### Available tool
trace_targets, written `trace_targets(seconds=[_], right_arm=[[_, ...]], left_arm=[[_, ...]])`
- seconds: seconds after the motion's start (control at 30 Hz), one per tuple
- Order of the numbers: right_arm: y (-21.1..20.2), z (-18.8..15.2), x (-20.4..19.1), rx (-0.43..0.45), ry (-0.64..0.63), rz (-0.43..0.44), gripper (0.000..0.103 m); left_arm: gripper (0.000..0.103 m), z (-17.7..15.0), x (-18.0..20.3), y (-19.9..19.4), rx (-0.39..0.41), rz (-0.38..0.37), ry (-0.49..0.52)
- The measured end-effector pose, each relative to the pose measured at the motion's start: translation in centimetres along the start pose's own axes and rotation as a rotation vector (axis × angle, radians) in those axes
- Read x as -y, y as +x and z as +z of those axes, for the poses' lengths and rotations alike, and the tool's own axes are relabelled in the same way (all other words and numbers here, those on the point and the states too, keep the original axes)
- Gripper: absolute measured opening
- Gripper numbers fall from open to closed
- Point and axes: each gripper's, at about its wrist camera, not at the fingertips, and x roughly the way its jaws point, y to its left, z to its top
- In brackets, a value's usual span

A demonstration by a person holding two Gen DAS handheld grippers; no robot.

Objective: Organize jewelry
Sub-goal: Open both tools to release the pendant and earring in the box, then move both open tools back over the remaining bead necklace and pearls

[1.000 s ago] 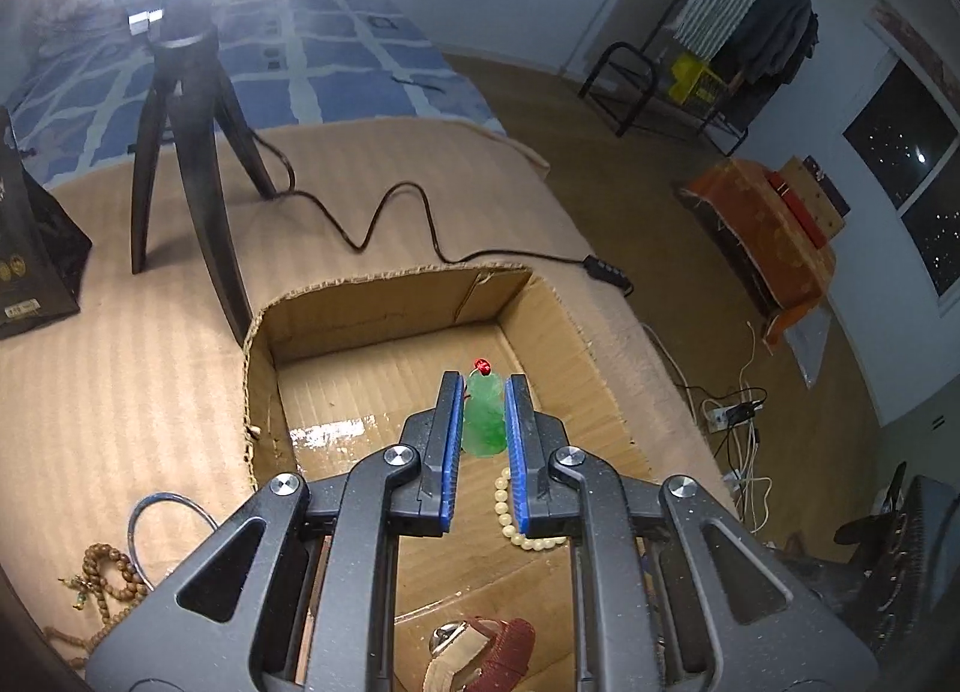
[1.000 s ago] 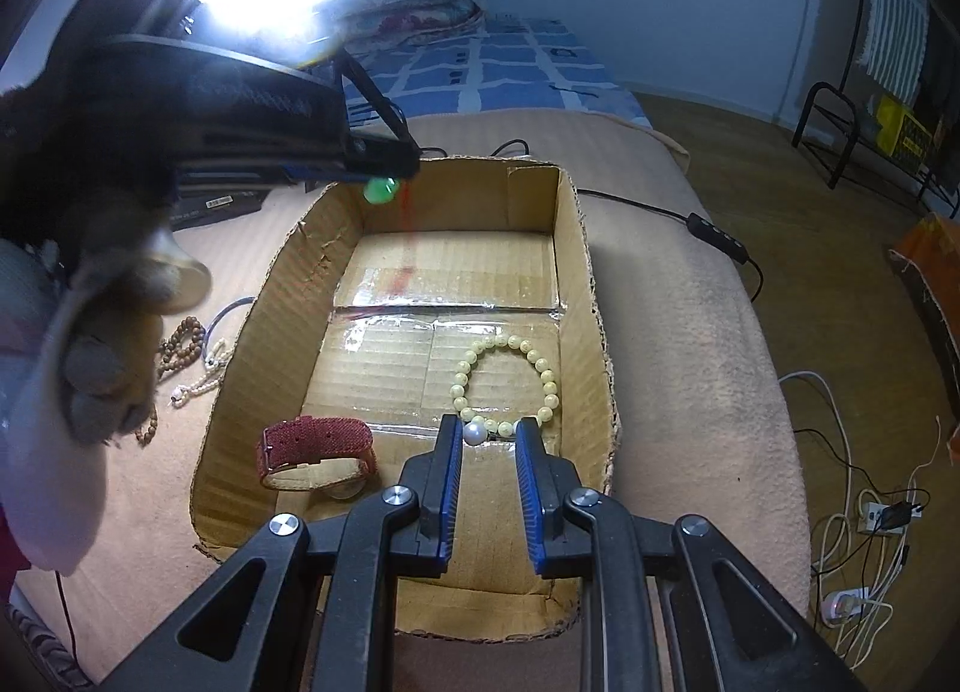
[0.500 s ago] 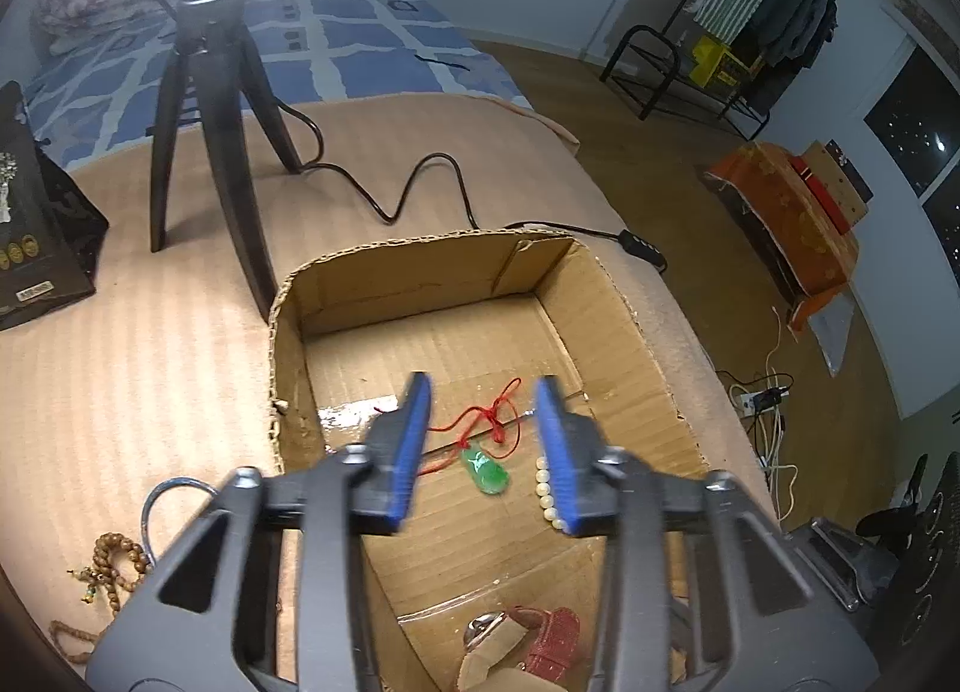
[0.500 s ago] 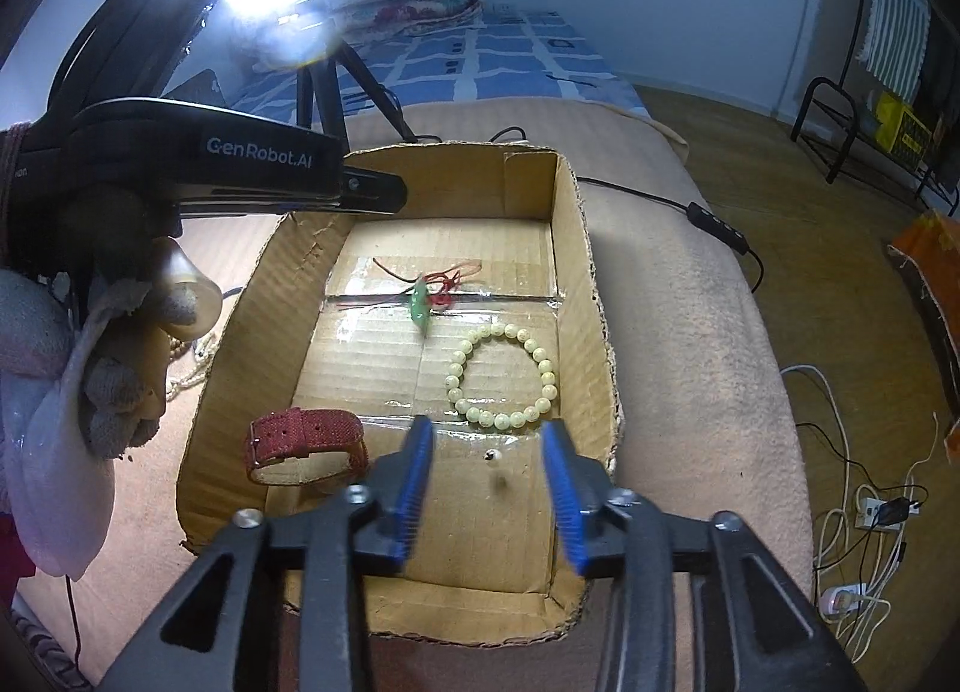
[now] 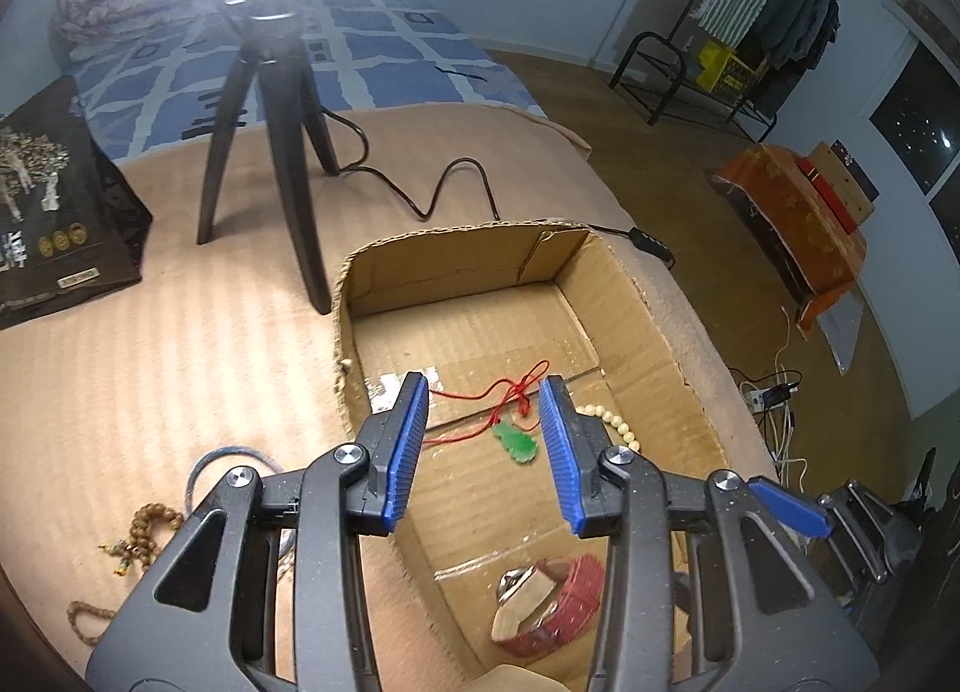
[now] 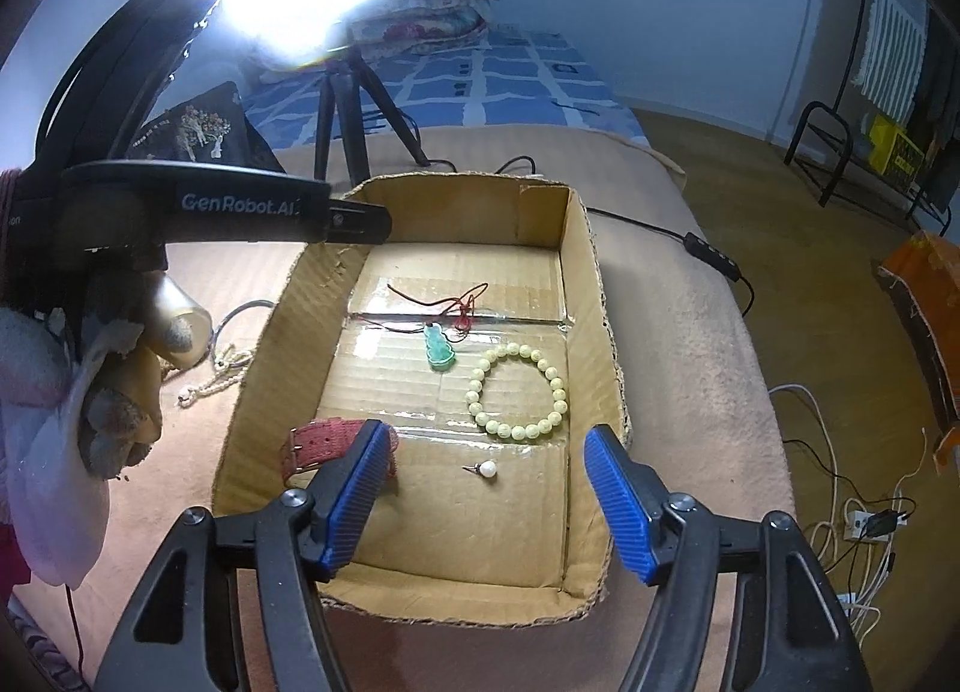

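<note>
An open cardboard box [image 6: 606, 356] sits on a beige blanket. In it lie a green pendant [image 6: 438, 349] on a red cord, a pale bead bracelet [image 6: 519, 392], a red watch strap [image 6: 312, 443] and a small pearl earring [image 6: 487, 469]. My left gripper [image 5: 483, 440] is open and empty above the box, over the pendant [image 5: 515, 440]. It also shows in the right wrist view [image 6: 354, 218] at the box's far left wall. My right gripper [image 6: 486, 497] is open and empty above the box's near end. The strap [image 5: 552, 602] shows below the left gripper.
Outside the box on the left lie brown wooden beads [image 5: 141, 530], a blue-grey ring [image 5: 231, 458] and a pale bead string [image 6: 219, 380]. A black tripod [image 5: 270, 152] with a cable stands behind the box, beside a black bag [image 5: 48, 212]. A bright lamp glares above.
Both grippers have opened. The left one let go of the green pendant, which now lies in the box. The right one let go of the pearl earring, which lies near the box's near end.
</note>
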Motion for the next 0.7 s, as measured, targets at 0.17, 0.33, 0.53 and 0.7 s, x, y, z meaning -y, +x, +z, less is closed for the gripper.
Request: trace_targets(seconds=[0.17,0.33,0.53,0.7], right_arm=[[-1.0,0.1,-0.5,0.021,0.005,0.008,0.07],[-1.9,0.3,-1.7,0.042,0.001,0.03,0.07],[-2.5,0.6,-3.5,0.055,-0.015,0.068,0.07],[-2.7,0.8,-5.4,0.056,-0.031,0.092,0.07]], left_arm=[[0.038,-0.7,-0.7,-2.1,0.024,0.017,0.01],[0.038,-1.6,-2.1,-4.8,0.05,0.043,0.021],[0.038,-3.0,-5.1,-8.2,0.076,0.075,0.021],[0.038,-4.7,-8.5,-10.8,0.085,0.109,0.004]])
